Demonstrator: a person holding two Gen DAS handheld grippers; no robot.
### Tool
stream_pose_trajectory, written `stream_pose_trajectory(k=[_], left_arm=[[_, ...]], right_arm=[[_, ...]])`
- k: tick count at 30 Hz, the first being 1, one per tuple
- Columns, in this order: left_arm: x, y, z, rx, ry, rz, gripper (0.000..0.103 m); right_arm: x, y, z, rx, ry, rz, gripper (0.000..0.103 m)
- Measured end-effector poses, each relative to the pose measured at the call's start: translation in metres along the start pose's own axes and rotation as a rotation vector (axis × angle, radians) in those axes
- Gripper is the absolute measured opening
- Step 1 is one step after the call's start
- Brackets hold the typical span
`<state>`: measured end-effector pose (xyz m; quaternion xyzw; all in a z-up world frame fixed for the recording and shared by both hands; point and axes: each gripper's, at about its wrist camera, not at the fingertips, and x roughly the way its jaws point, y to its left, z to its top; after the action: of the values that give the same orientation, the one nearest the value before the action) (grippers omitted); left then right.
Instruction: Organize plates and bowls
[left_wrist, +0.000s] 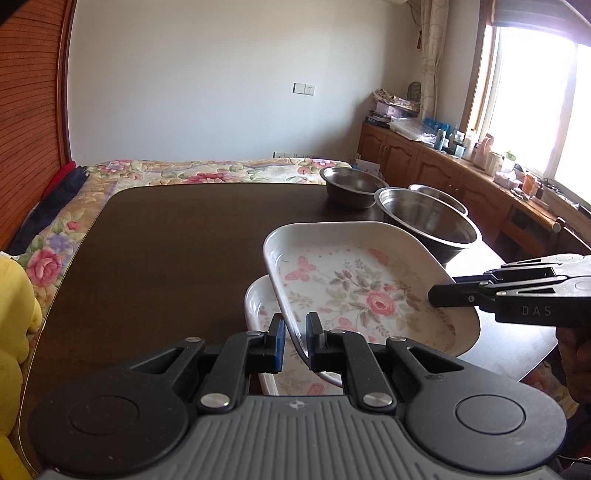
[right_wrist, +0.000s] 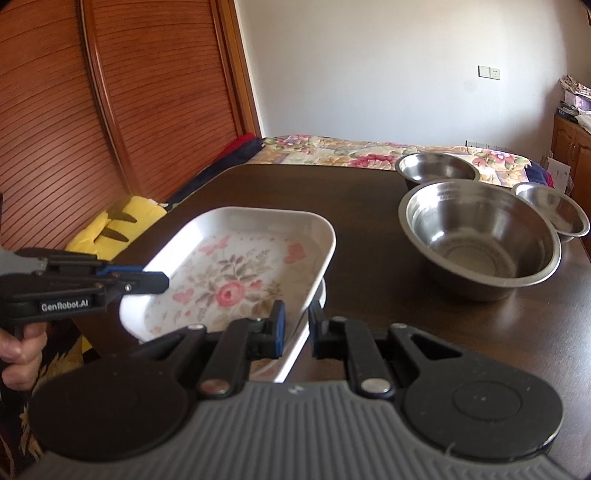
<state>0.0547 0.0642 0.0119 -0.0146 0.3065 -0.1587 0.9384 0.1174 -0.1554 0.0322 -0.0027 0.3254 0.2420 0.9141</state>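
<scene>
A white rectangular floral plate hangs tilted just above a second floral plate that lies on the dark table. My left gripper is shut on the raised plate's left rim. On the opposite rim my right gripper is shut too. Three steel bowls stand beyond: a large one, a far one and a small one.
A yellow plush toy sits off the table's left edge. Behind the table is a bed with a floral cover. Wooden cabinets with clutter run under the window. A hand grips the left handle.
</scene>
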Motion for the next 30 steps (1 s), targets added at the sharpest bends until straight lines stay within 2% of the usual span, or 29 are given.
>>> stream_pose_trajectory(k=[30], left_arm=[[0.018, 0.0, -0.008, 0.014, 0.047, 0.045, 0.012]], right_arm=[[0.014, 0.006, -0.006, -0.051, 0.035, -0.008, 0.016]])
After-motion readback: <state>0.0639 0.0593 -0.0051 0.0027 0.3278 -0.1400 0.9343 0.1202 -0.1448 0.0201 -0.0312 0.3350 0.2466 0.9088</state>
